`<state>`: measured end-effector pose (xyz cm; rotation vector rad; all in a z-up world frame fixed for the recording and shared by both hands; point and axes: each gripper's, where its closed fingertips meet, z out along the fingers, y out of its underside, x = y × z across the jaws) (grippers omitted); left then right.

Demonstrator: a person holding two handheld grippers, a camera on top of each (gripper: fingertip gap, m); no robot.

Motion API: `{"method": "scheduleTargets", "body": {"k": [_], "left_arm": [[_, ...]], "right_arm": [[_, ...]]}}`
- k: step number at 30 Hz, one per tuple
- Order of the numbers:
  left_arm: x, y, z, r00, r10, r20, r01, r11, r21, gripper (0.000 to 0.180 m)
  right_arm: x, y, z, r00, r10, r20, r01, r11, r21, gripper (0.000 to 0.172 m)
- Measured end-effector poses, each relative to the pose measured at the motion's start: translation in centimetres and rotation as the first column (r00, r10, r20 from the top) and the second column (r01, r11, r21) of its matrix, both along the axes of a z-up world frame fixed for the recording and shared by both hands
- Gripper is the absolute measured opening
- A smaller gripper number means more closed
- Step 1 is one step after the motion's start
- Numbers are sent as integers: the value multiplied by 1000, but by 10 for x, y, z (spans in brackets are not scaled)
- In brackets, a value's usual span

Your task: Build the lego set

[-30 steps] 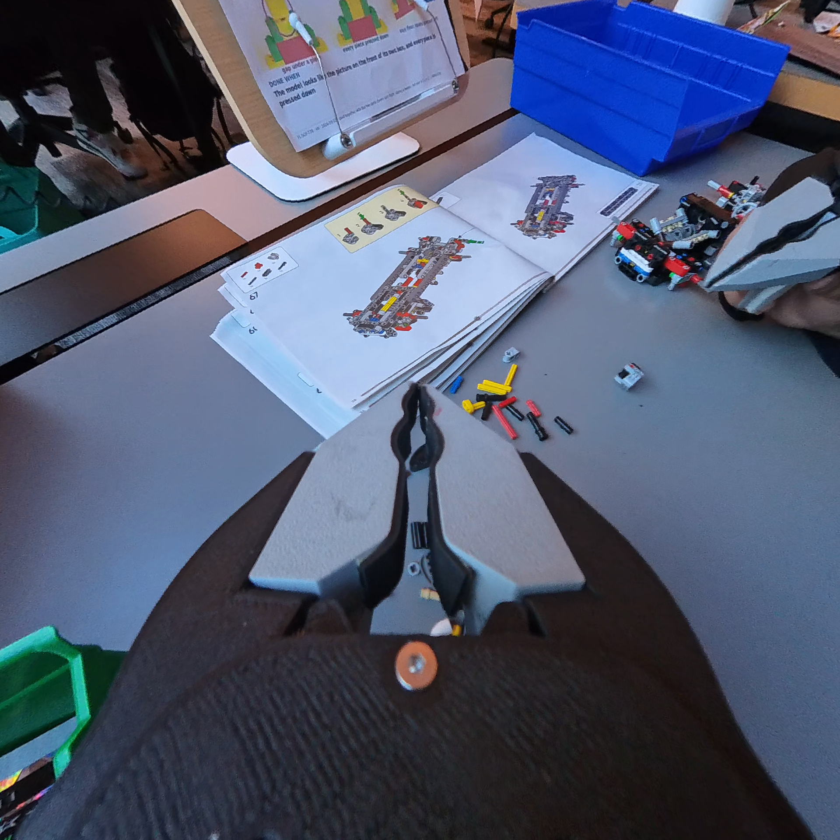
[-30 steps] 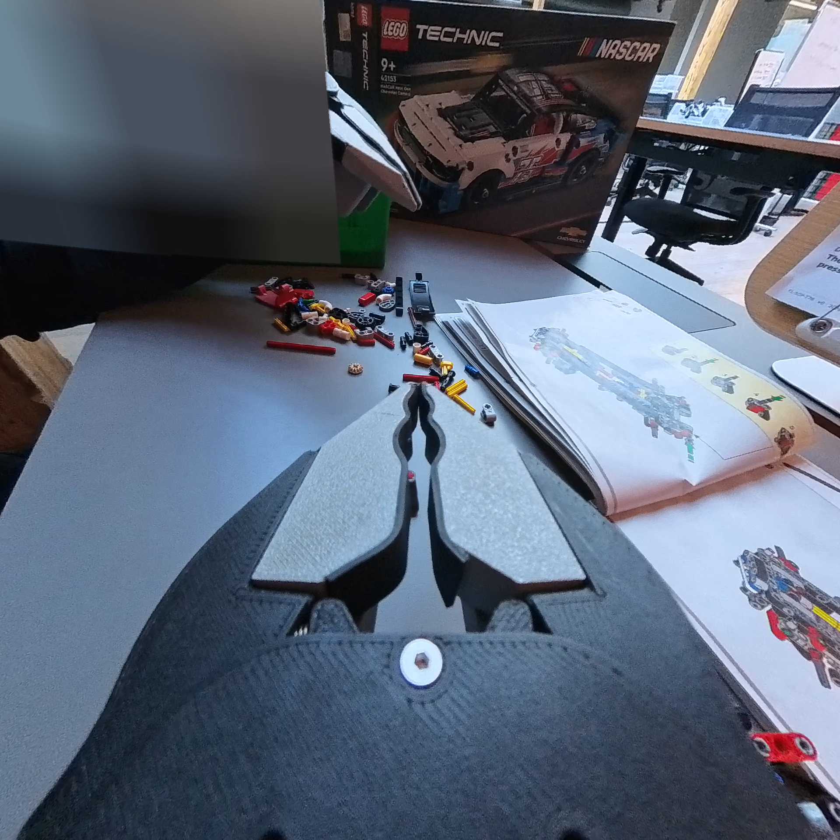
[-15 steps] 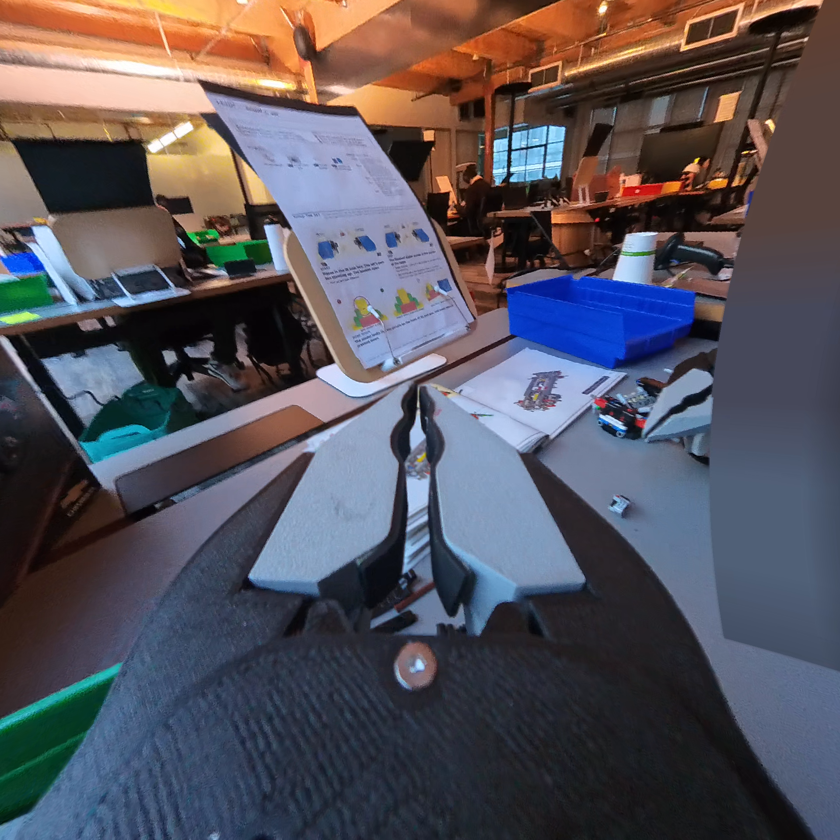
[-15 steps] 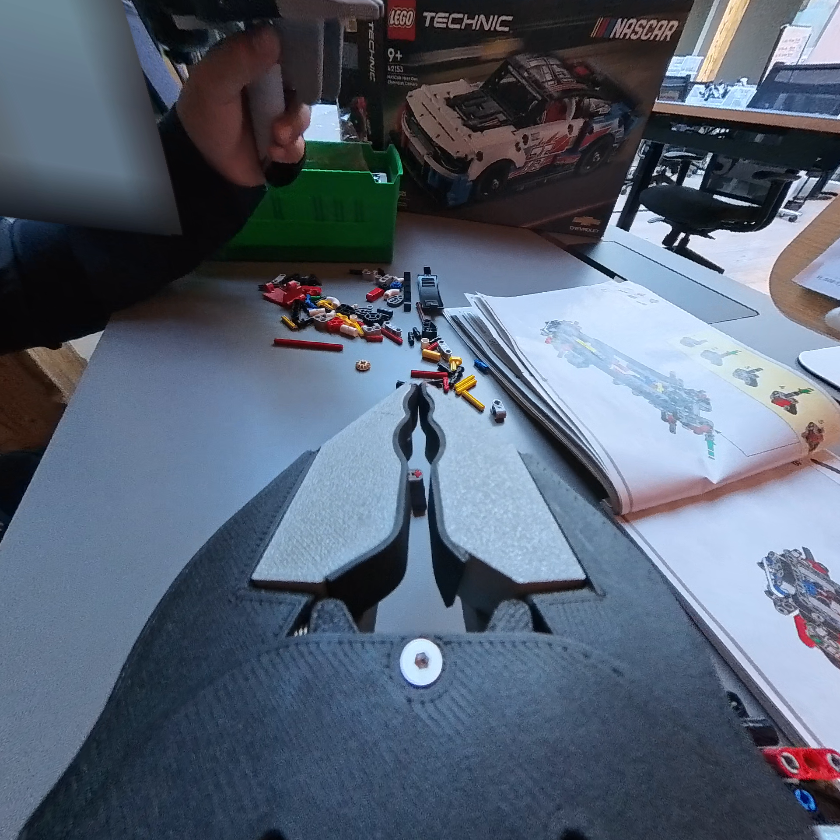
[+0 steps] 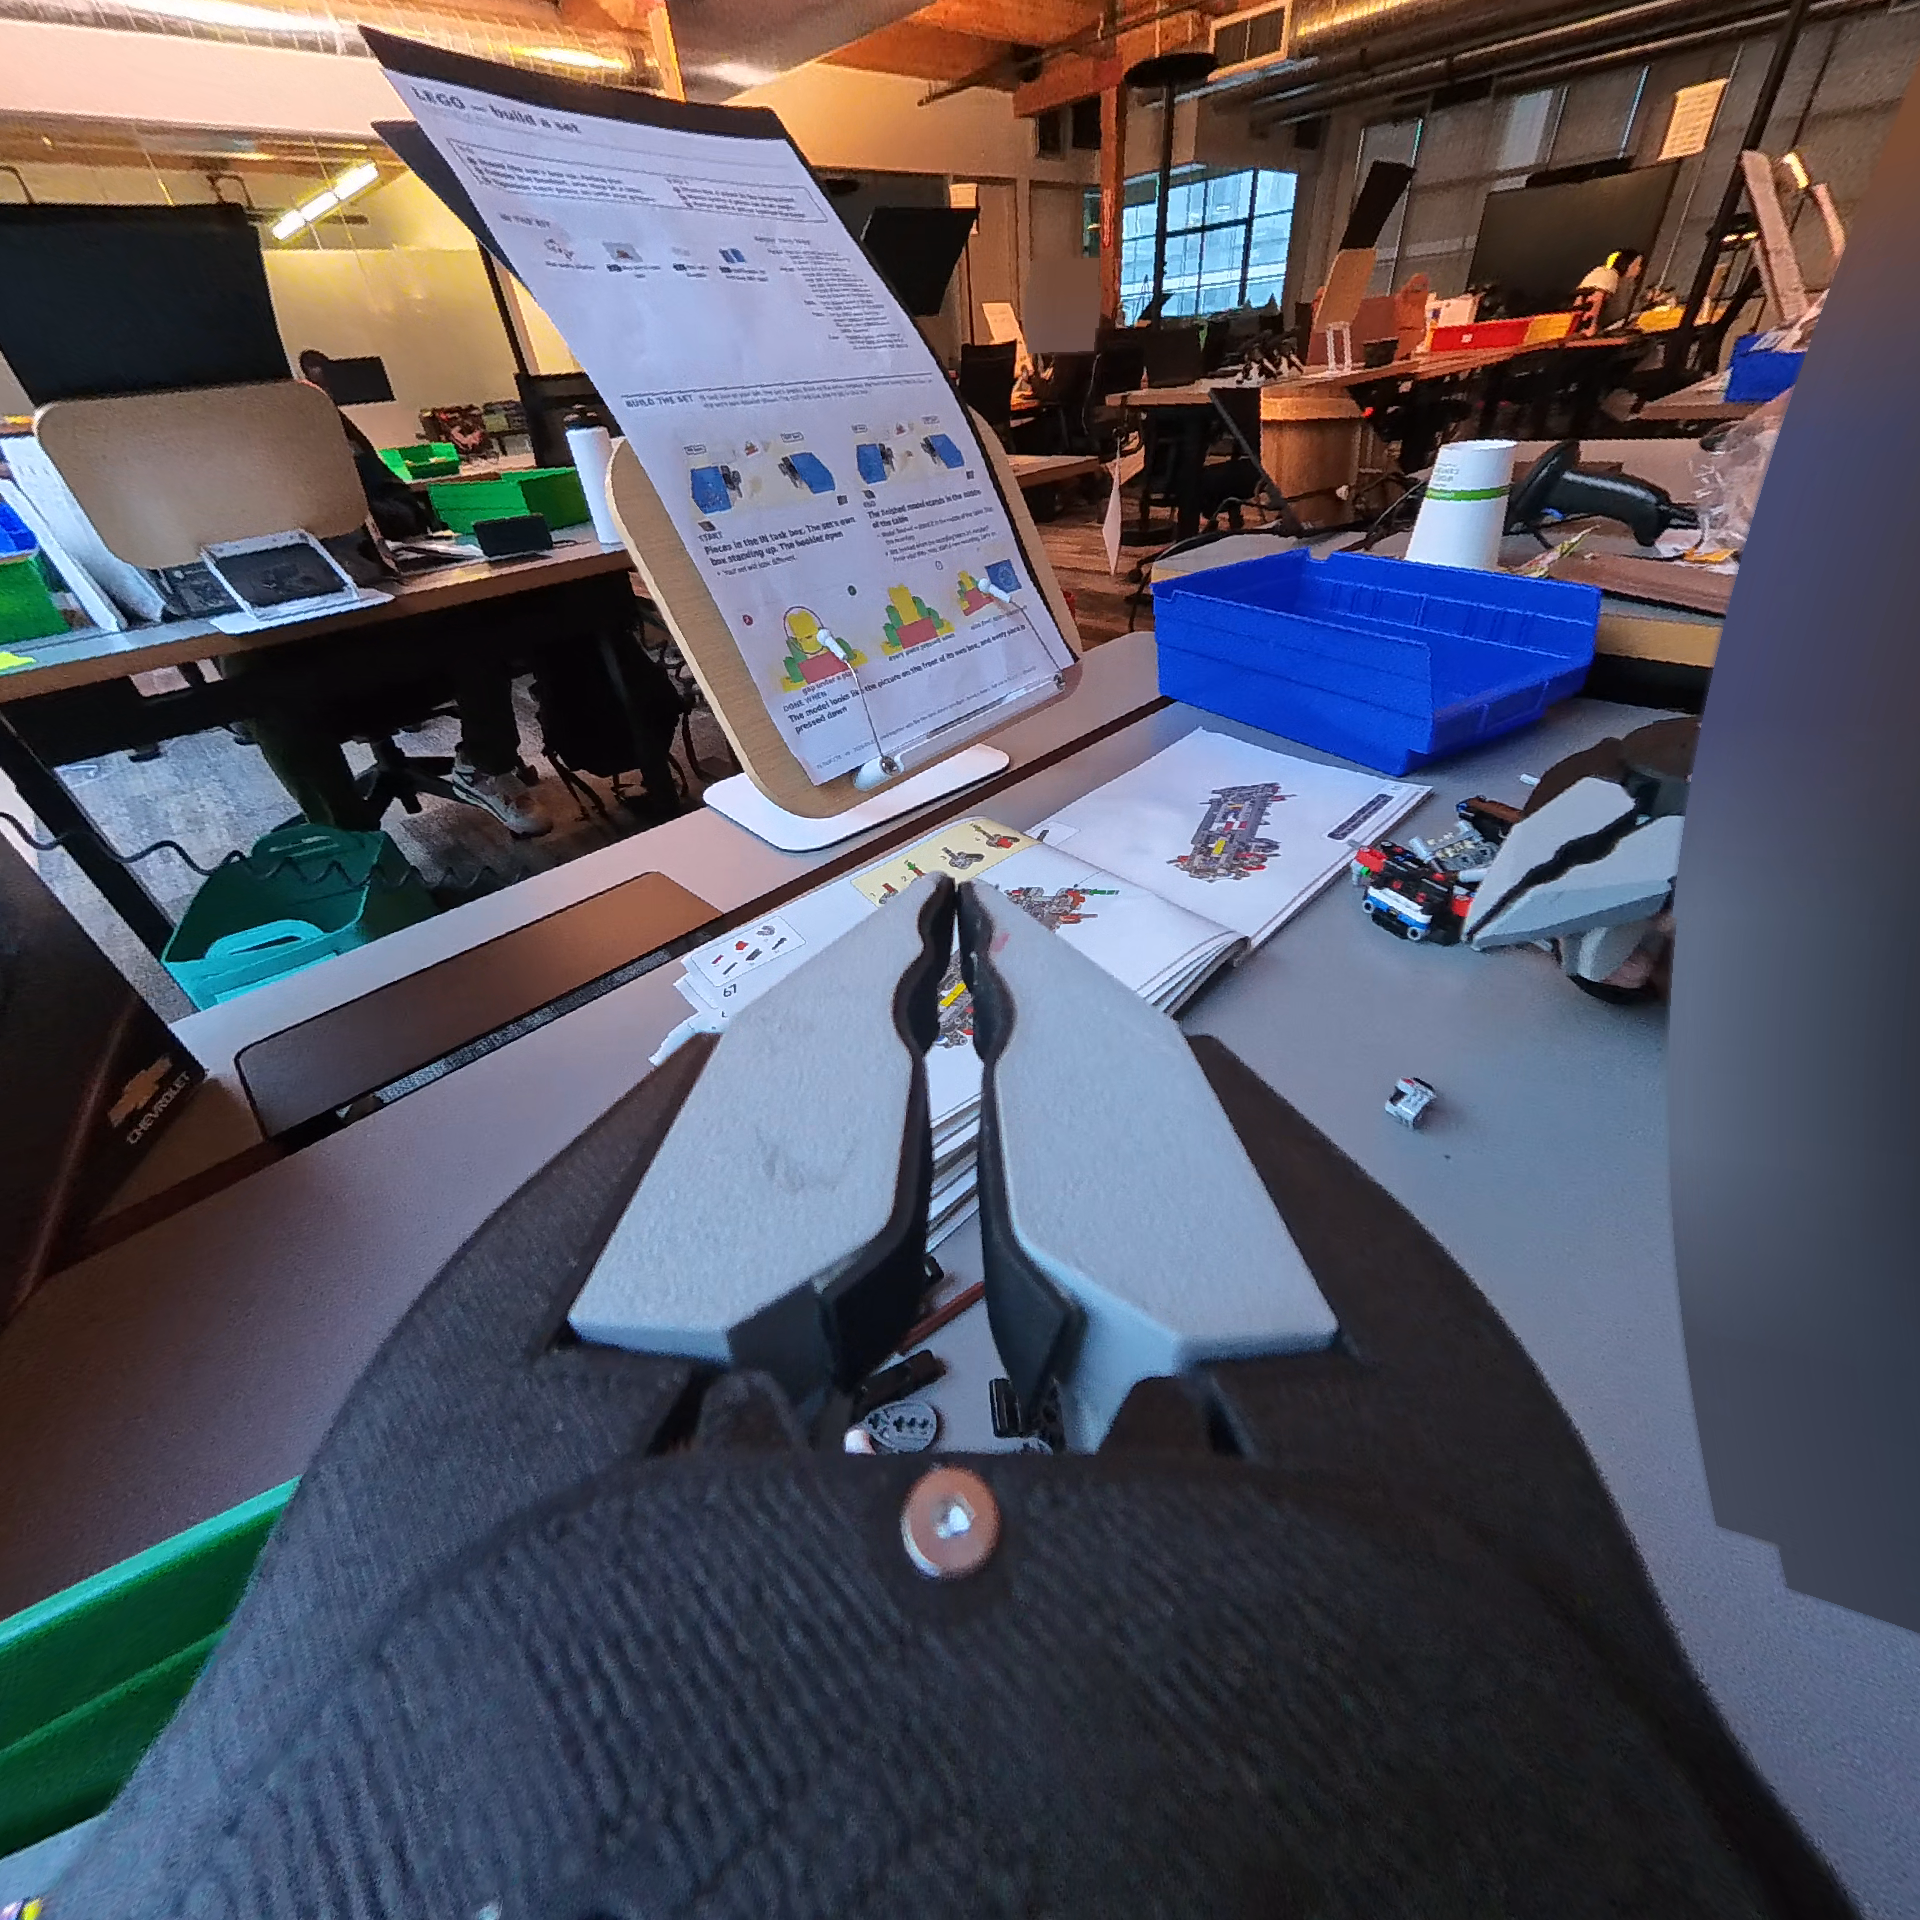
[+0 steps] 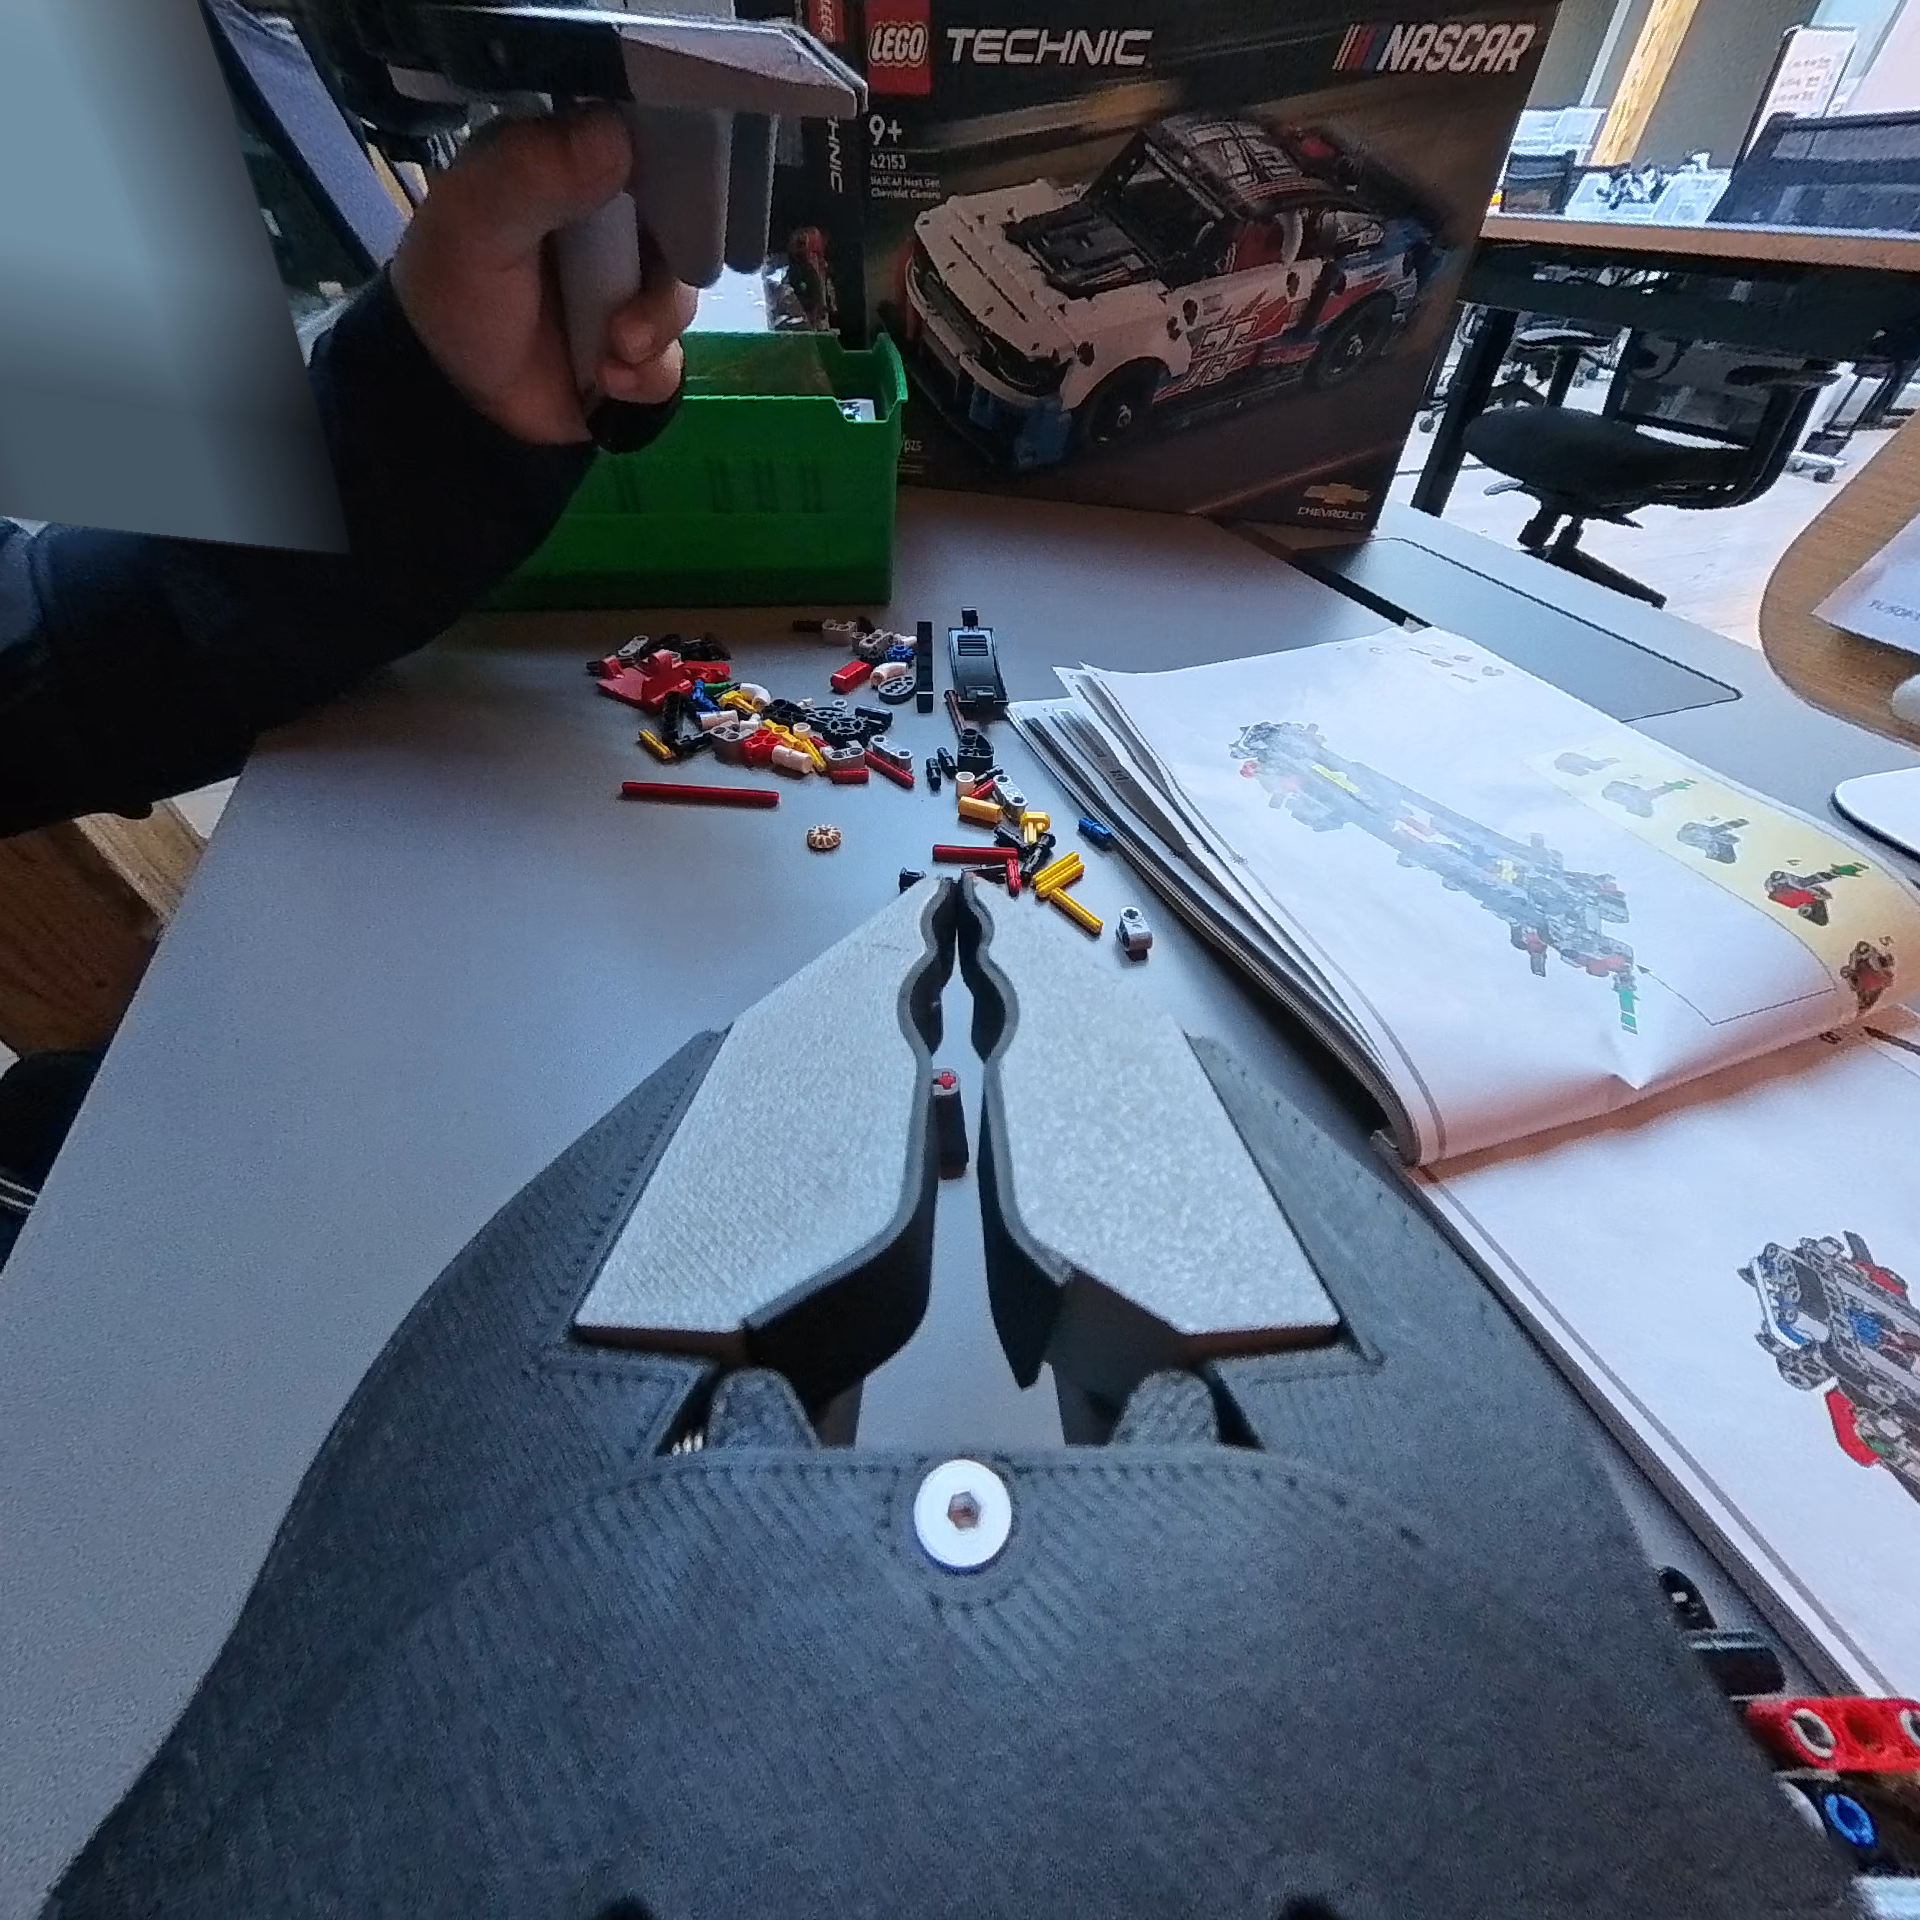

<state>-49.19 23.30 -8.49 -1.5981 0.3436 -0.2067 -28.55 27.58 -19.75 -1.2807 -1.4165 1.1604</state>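
Note:
My left gripper (image 5: 956, 896) is shut with nothing at its tips. It hangs above the grey table (image 5: 1507, 1247) and points over the open instruction booklet (image 5: 1195, 862). The right wrist view shows it side-on (image 6: 847, 94), in a hand above the green bin (image 6: 748, 488). My right gripper (image 6: 956, 890) is shut, low over the table, just short of a scatter of small loose building parts (image 6: 790, 727). A small black pin with a red end (image 6: 948, 1117) shows through the slot behind its tips. In the left wrist view the right gripper (image 5: 1481, 930) lies next to a partly built model (image 5: 1413, 883).
A blue bin (image 5: 1371, 644) stands at the back right. A wooden stand with a printed sheet (image 5: 790, 468) stands behind the booklet. A large toy-car box (image 6: 1195, 260) stands behind the green bin. A single small grey piece (image 5: 1410, 1099) lies alone on the table. The tips of one gripper are about 25 cm away from the tips of the other. From my right tips it is roughly 7 cm to the single small grey piece (image 5: 1410, 1099); from my left, 25 cm.
My left gripper rose and tilted up, from looking down at the booklet to looking across the room, and stayed shut. My right gripper stayed shut and hardly moved.

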Motion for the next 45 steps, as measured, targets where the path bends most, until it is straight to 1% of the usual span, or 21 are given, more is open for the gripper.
{"method": "scheduleTargets", "body": {"k": [29,32,35,38,40,43,45], "left_arm": [[7,5,-14,999,-25,-24,23,998,-59,0],[4,9,-25,999,-18,-39,14,995,-102,2],[-7,13,-44,999,34,-14,-36,979,-200,15],[-11,-1,-53,997,73,-29,-78,962,-261,16],[-12,-13,-65,993,107,-52,-117,943,-312,16],[1,-32,-91,993,107,-45,-116,915,-386,16],[12,-43,-112,993,103,-48,-114,891,-440,16]], "right_arm": [[0,0,1,1000,1,-3,-1,1000,-9,0],[-1,-3,2,1000,13,-6,-13,1000,-16,0],[-1,-7,3,1000,28,-8,-28,1000,-10,0],[1,-15,3,999,52,-3,-52,999,-3,0],[2,-21,2,998,68,8,-68,998,10,0],[5,-28,3,997,77,22,-78,995,67,0],[8,-26,5,999,47,24,-49,993,111,0]]}}
